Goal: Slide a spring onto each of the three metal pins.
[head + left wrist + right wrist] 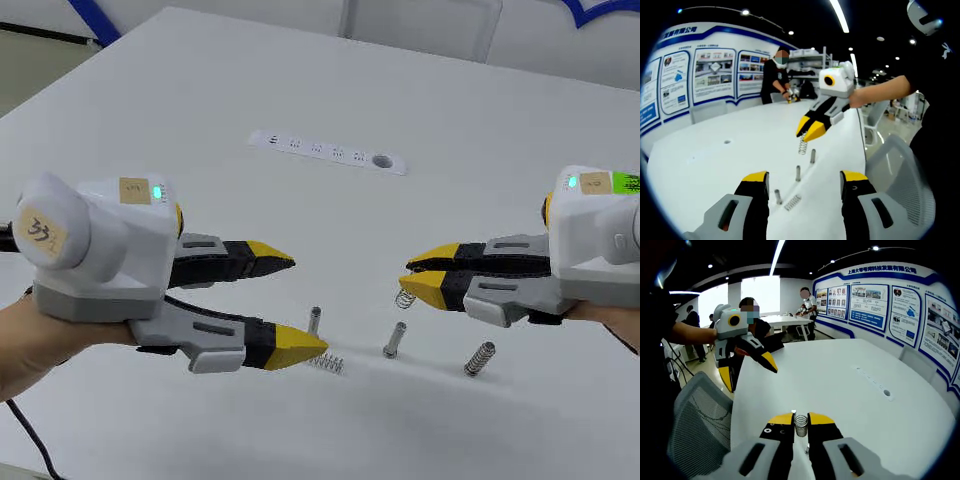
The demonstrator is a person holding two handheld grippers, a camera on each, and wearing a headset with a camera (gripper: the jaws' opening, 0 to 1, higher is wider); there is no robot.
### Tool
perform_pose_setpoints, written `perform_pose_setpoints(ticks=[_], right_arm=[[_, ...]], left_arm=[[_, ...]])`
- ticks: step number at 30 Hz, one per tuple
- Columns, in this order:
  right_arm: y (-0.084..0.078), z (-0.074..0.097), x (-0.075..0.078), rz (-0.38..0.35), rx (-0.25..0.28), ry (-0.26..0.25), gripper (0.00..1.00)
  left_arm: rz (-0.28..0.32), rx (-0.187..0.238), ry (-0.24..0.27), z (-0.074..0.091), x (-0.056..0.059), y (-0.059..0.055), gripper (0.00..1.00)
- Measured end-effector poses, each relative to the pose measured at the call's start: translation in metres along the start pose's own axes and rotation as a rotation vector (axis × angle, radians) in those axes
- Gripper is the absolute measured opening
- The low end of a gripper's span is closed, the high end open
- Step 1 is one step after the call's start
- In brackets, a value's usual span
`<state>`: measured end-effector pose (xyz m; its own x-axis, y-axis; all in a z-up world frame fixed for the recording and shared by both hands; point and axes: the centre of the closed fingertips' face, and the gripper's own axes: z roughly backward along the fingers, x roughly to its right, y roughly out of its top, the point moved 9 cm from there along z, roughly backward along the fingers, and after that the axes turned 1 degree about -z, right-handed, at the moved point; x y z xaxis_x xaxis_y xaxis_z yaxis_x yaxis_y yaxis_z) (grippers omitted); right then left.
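Note:
Three small metal pins stand on the white table (pixel 200 120): a bare one (pixel 314 320) at left, a bare one (pixel 394 340) in the middle, and one (pixel 480 358) at right with a spring coiled around it. A loose spring (pixel 325 362) lies flat beside the left pin. My left gripper (pixel 298 305) is open, its lower jaw just above the loose spring. My right gripper (pixel 410 272) is shut on another spring (pixel 404 298), which hangs above the table near the middle pin. The right gripper view shows that spring (pixel 800 425) pinched between the jaws.
A white power strip (pixel 330 152) lies flat further back on the table. A grey mesh chair (pixel 695 415) stands at the table's edge. Other people stand at a far table (pixel 785 320) across the room.

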<state>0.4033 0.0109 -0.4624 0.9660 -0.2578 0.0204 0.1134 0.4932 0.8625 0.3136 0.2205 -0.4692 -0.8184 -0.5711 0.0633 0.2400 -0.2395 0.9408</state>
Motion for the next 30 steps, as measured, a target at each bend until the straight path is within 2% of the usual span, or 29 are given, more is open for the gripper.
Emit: perform_pose_setpoints(ticks=[9, 12, 13, 14, 16, 23, 30], right_arm=[[-0.019, -0.012, 0.009, -0.040, -0.053, -0.016, 0.10], [-0.023, -0.013, 0.011, -0.068, -0.049, -0.031, 0.10], [-0.025, -0.014, 0.012, -0.116, -0.029, -0.038, 0.10], [-0.026, -0.014, 0.013, -0.121, -0.028, -0.037, 0.10], [-0.030, -0.016, 0.016, -0.109, -0.048, -0.052, 0.10], [-0.037, -0.020, 0.019, -0.125, -0.066, -0.049, 0.10], [-0.045, -0.027, 0.019, -0.141, -0.084, -0.047, 0.10]], left_arm=[[0.020, -0.014, 0.043, 0.006, -0.006, -0.005, 0.76], [0.026, -0.019, 0.036, 0.006, -0.005, -0.008, 0.78], [0.027, -0.024, 0.036, 0.006, -0.004, -0.009, 0.79], [0.027, -0.027, 0.037, 0.006, -0.004, -0.009, 0.81], [0.029, -0.034, 0.042, 0.006, -0.005, -0.011, 0.84], [0.045, -0.036, 0.067, 0.006, -0.008, -0.014, 0.93], [0.056, -0.049, 0.071, 0.006, -0.007, -0.018, 0.96]])
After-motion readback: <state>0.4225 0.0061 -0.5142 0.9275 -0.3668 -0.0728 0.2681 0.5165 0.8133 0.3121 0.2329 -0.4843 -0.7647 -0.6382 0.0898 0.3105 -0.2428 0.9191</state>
